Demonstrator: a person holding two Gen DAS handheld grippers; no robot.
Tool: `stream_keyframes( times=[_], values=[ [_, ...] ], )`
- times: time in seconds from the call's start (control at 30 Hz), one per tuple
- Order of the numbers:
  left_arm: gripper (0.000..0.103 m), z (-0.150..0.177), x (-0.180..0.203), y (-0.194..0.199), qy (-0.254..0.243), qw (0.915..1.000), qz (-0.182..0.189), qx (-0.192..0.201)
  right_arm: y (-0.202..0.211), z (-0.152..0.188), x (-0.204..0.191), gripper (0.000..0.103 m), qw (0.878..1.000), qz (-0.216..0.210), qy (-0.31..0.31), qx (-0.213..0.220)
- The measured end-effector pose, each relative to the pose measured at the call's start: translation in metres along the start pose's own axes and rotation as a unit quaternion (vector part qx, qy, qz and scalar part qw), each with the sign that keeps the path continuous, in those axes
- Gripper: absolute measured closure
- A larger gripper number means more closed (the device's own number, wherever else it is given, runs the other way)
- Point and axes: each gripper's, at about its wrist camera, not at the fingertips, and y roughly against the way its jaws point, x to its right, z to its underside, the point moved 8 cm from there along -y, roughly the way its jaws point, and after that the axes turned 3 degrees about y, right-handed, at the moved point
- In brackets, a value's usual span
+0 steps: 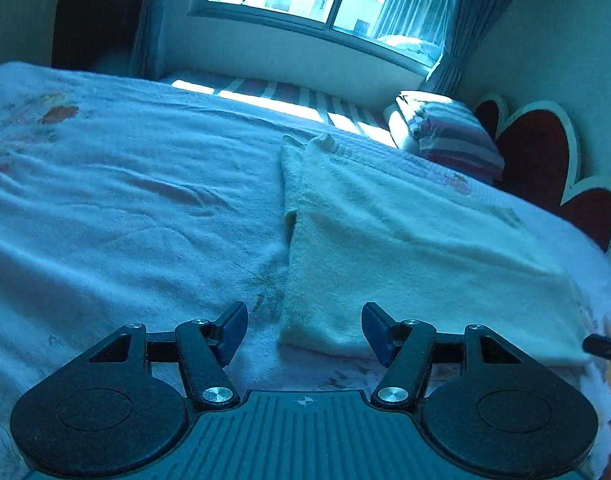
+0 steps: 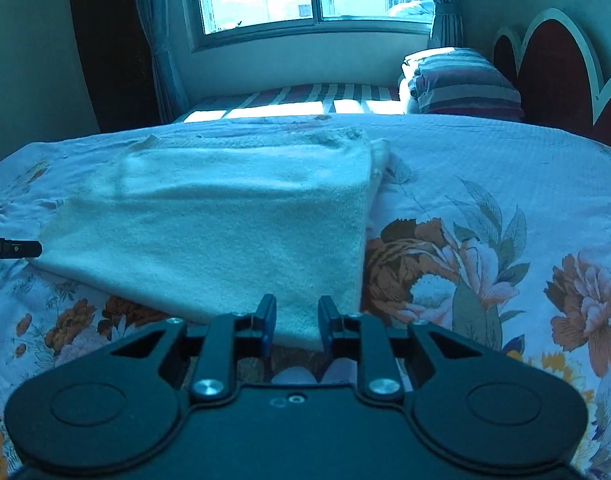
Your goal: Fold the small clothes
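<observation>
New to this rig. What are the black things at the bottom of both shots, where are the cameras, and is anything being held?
There is no robot arm: a person holds a two-finger gripper in each hand, each with a fisheye camera looking forward along its fingers. One picture is from the left gripper, the other from the right gripper; the black shapes at the bottom are their own fingers. Each view also catches the other gripper's tip at its edge. Both look over a bed with a floral blanket. A pale folded cloth lies flat on it, and a striped pile sits further back by the window. Nothing is held: the left jaws stand wide, the right ones narrower, just before the cloth's near edge.
</observation>
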Motion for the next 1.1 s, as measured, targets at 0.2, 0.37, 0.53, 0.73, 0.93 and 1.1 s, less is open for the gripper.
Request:
stream_keyframes(
  times=[0.2, 0.37, 0.53, 0.73, 0.93, 1.1],
  values=[
    [0.048, 0.027, -0.011, -0.007, 0.184, 0.9809, 0.058, -0.024, 0.004, -0.013, -0.016, 0.080, 0.999, -0.018, -0.002, 0.027],
    [0.048, 0.031, -0.023, -0.023, 0.280, 0.9551, 0.097, 0.002, -0.010, -0.025, -0.035, 0.080, 0.999, -0.037, -0.004, 0.034],
    [0.048, 0.035, -0.021, -0.035, 0.324, 0.9390, 0.109, 0.035, -0.023, -0.033, -0.052, 0.080, 0.998, -0.053, -0.009, 0.039],
    [0.048, 0.029, -0.002, -0.059, 0.335, 0.9352, 0.107, 0.041, -0.041, -0.044, -0.065, 0.080, 0.997, -0.062, -0.007, 0.042],
    [0.097, 0.031, -0.003, -0.081, 0.347, 0.9313, 0.106, 0.032, -0.068, -0.064, -0.068, 0.088, 0.997, -0.068, -0.013, 0.043],
    [0.097, 0.028, 0.001, -0.066, 0.312, 0.9418, 0.110, 0.059, -0.091, -0.082, -0.083, 0.096, 0.995, -0.091, -0.004, 0.043]
  ],
)
